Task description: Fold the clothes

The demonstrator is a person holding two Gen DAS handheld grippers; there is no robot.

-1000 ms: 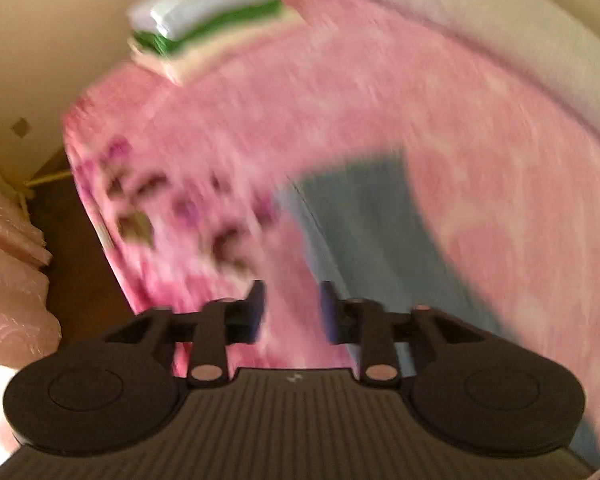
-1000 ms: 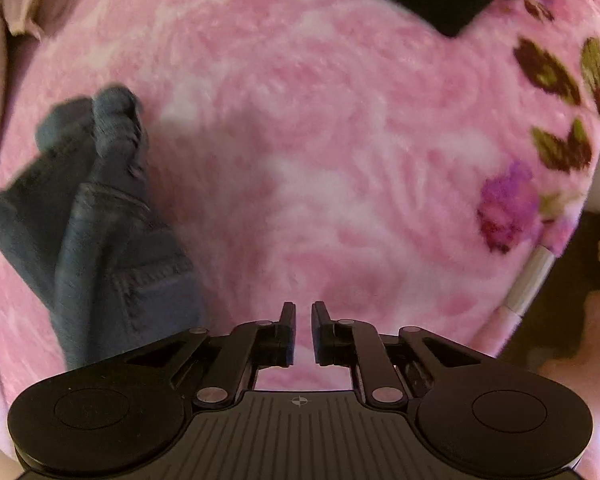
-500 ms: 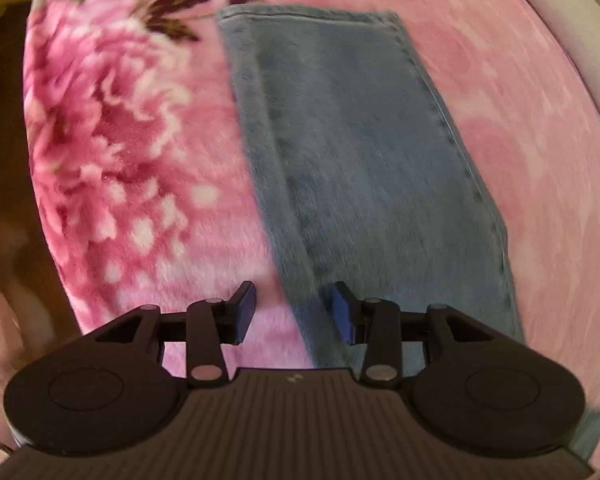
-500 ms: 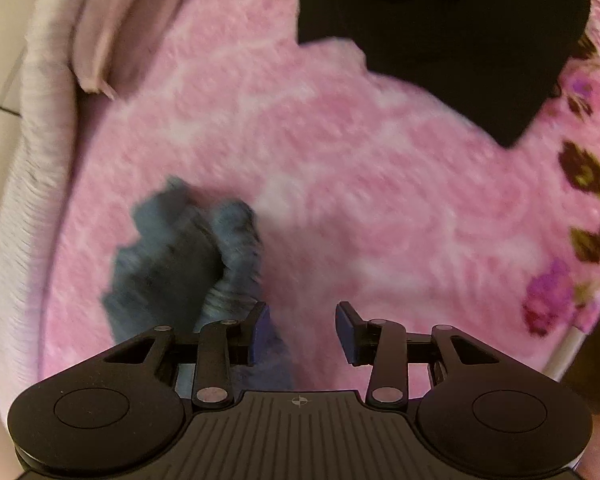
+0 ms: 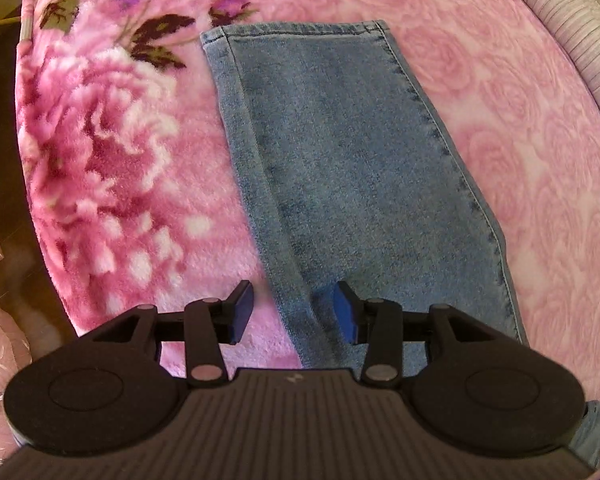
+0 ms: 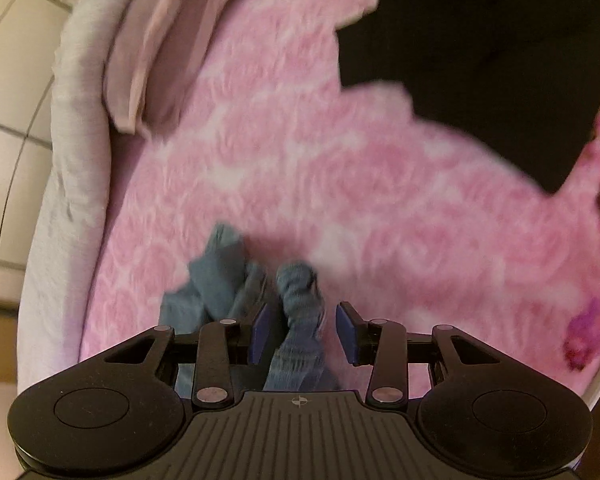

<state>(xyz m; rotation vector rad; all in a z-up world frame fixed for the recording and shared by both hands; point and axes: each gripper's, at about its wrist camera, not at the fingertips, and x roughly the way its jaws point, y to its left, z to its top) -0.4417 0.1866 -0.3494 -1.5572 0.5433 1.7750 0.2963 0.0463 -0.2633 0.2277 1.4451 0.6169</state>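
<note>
1. The left gripper (image 5: 293, 312) stands partly open near the bottom centre of its frame. Its blue pads (image 5: 242, 312) straddle the long left edge of the jeans (image 5: 352, 168) without pressing it, so nothing is held.
2. The right gripper (image 6: 302, 334) has just been opening and now stands about as wide. A bunched ridge of denim (image 6: 300, 320) rises between its pads (image 6: 346, 332), but they stand clear of it on both sides.
3. The jeans lie on a pink floral blanket (image 5: 100, 168). In the left view one leg runs flat from the hem at the upper centre down under the gripper. In the right view the other end sits crumpled at the lower centre.
4. Denim like this is likely thick and fairly heavy. It should be soft enough to drape, yet stiff enough to hold a crease, and grippy rather than slippery.
5. I judge the seamed edges and the hem the best holds, since doubled cloth gives the pads something firm. The crumpled ridge is easy to pinch but may drag up uneven layers.
6. Further out in the right view, a black garment (image 6: 500, 60) lies at the upper right and a pale folded cloth (image 6: 156, 52) at the upper left.
</note>
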